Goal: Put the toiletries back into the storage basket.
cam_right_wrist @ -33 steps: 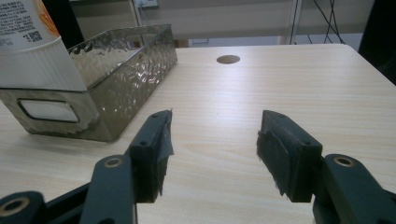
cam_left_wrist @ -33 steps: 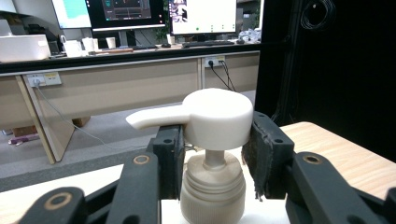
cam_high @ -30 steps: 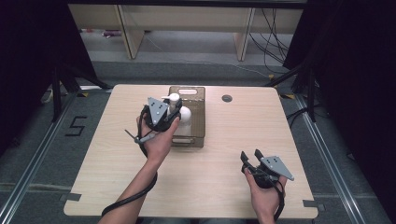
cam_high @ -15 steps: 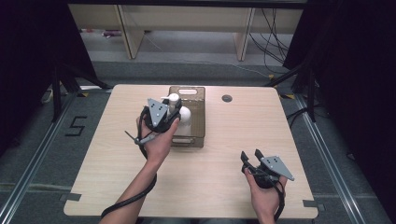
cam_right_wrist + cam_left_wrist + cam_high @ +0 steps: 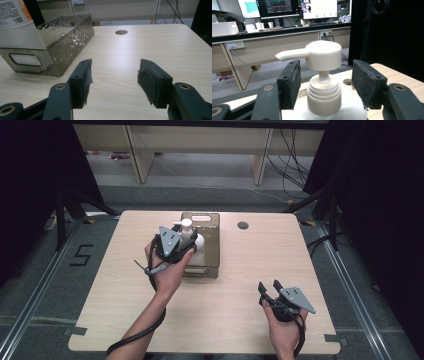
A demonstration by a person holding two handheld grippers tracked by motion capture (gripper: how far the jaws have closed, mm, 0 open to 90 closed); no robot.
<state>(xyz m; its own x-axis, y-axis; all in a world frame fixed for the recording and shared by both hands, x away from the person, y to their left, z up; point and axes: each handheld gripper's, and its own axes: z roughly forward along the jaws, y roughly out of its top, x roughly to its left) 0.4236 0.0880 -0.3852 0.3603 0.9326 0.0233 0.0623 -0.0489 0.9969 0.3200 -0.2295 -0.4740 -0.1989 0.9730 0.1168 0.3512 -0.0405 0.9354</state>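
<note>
A white pump bottle (image 5: pixel 189 227) stands upright in a smoky clear plastic basket (image 5: pixel 213 251) at the table's middle back. My left gripper (image 5: pixel 186 243) reaches over the basket's near left side. Its jaws have just been opening and now stand open. In the left gripper view the bottle's neck and pump head (image 5: pixel 323 56) sit between the pads, with a gap on each side. My right gripper (image 5: pixel 268 287) rests low at the table's front right. It is open and nothing is between its jaws (image 5: pixel 113 75). The right gripper view shows the basket (image 5: pixel 67 37) and the bottle's ribbed body (image 5: pixel 17 27) at far left.
A round cable hole (image 5: pixel 243 225) lies in the tabletop right of the basket. Bare wood (image 5: pixel 250 265) spreads between the basket and my right gripper. Cables trail from both grippers off the table's front edge. Shelving and desks stand beyond the table's far edge.
Both hands and the bottle stay where they were. At this size the high view shows no clear difference at the left gripper's jaws.
</note>
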